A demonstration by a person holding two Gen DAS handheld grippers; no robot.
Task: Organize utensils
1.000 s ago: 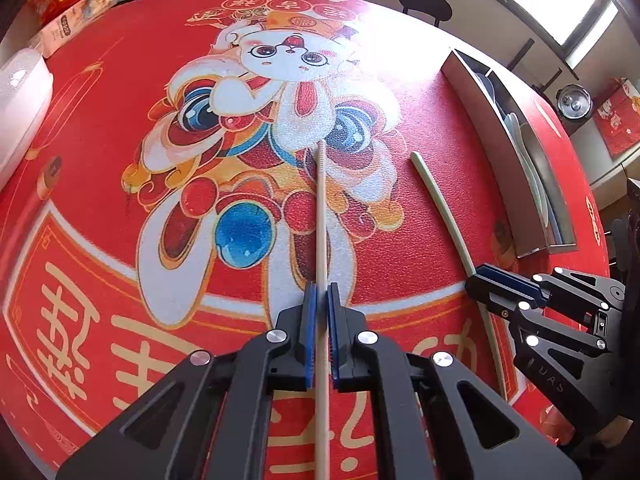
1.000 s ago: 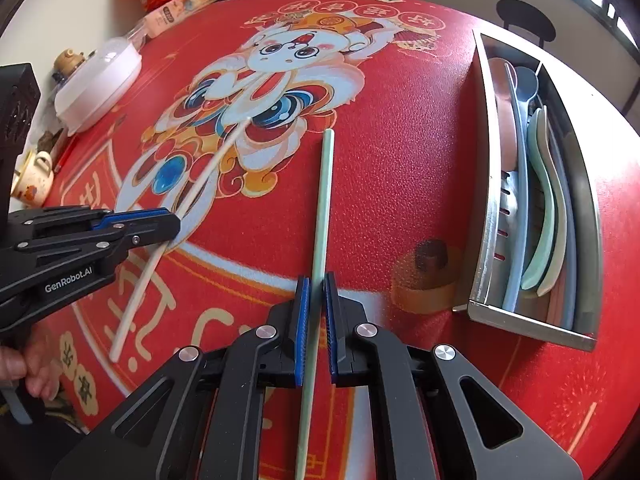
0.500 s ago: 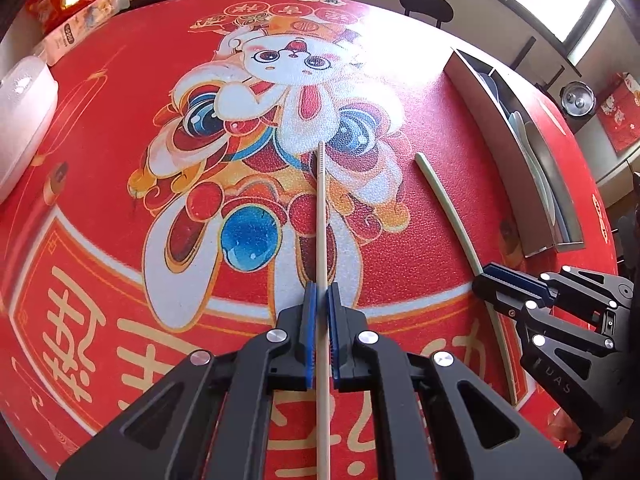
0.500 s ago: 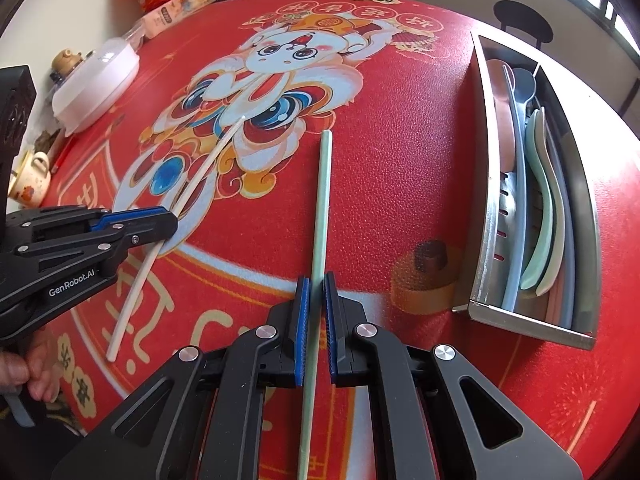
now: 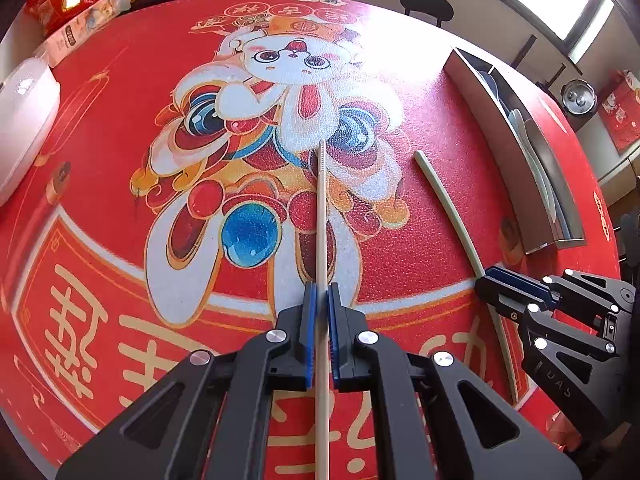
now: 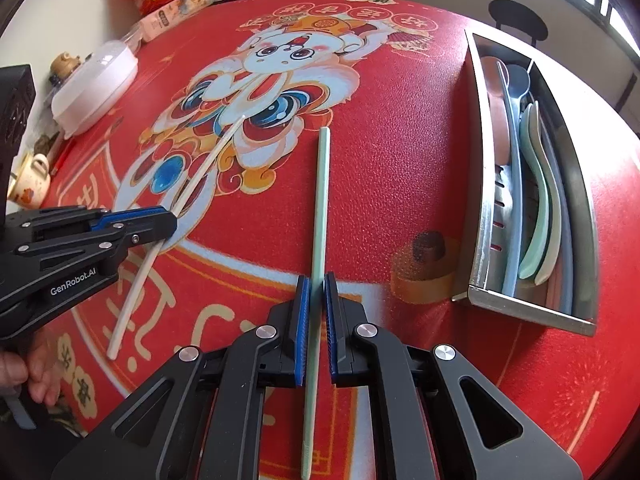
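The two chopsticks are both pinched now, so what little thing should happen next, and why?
Probably lift both a little off the red printed table mat. The left gripper is shut on the cream chopstick and the right gripper on the pale green chopstick. The steel utensil tray holding spoons has a raised wall to clear.

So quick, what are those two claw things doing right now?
Left gripper: shut on the beige chopstick.
Right gripper: shut on the green chopstick.
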